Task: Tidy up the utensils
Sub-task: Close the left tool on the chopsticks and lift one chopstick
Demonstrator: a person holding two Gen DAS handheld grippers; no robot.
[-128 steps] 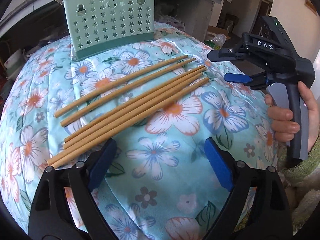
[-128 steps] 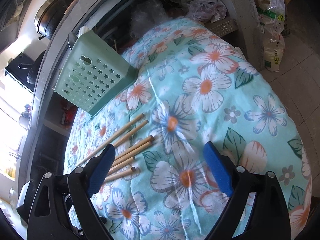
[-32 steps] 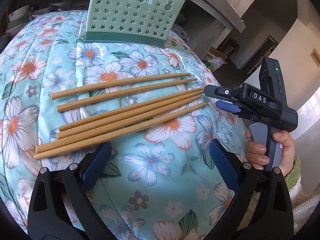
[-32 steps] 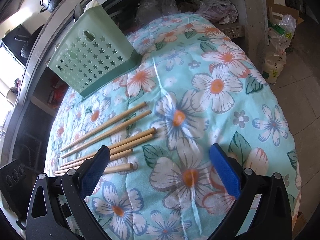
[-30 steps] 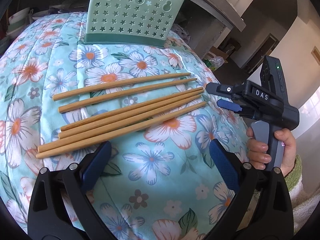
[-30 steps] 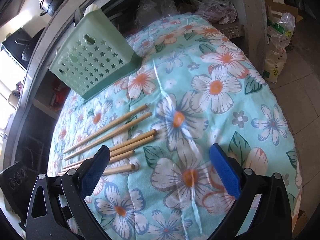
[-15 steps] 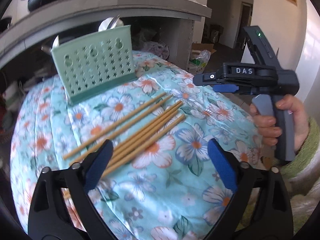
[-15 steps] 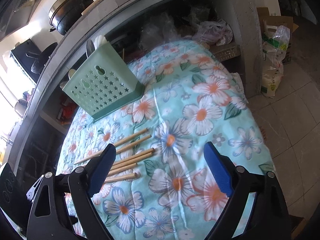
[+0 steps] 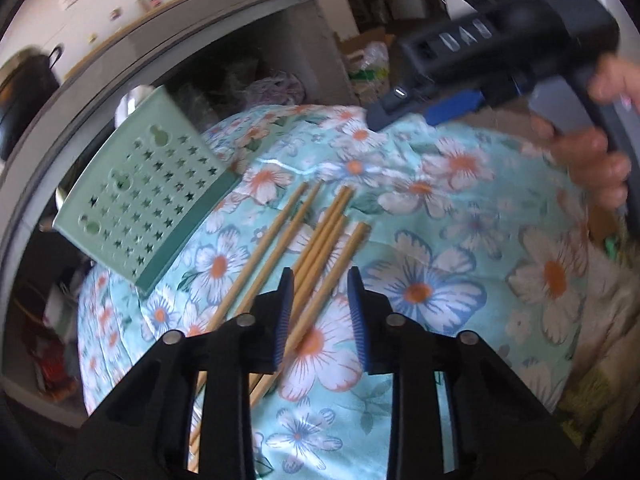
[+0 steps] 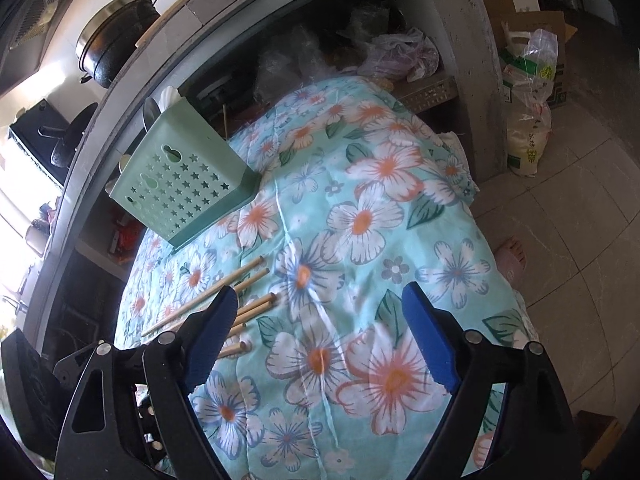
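Observation:
Several wooden chopsticks (image 9: 320, 236) lie side by side on a floral cloth (image 9: 440, 280); they also show in the right wrist view (image 10: 252, 276). A mint-green utensil holder with star holes (image 9: 148, 196) stands behind them, seen also from the right wrist (image 10: 184, 184). My left gripper (image 9: 320, 312) hovers over the chopsticks' middle with its jaws narrowed and one chopstick between them, not clamped. My right gripper (image 10: 316, 332) is wide open and empty above the cloth, right of the chopstick ends; it also shows in the left wrist view (image 9: 424, 108).
A grey counter (image 10: 240, 24) with a black pot (image 10: 112, 48) runs behind the table. Plastic bags (image 10: 528, 92) and a box stand on the tiled floor (image 10: 580, 240) to the right. Bagged clutter fills the shelf under the counter.
My left gripper has swung over the chopsticks and its jaws have closed from wide to narrow. My right gripper has risen and pulled back slightly, still open.

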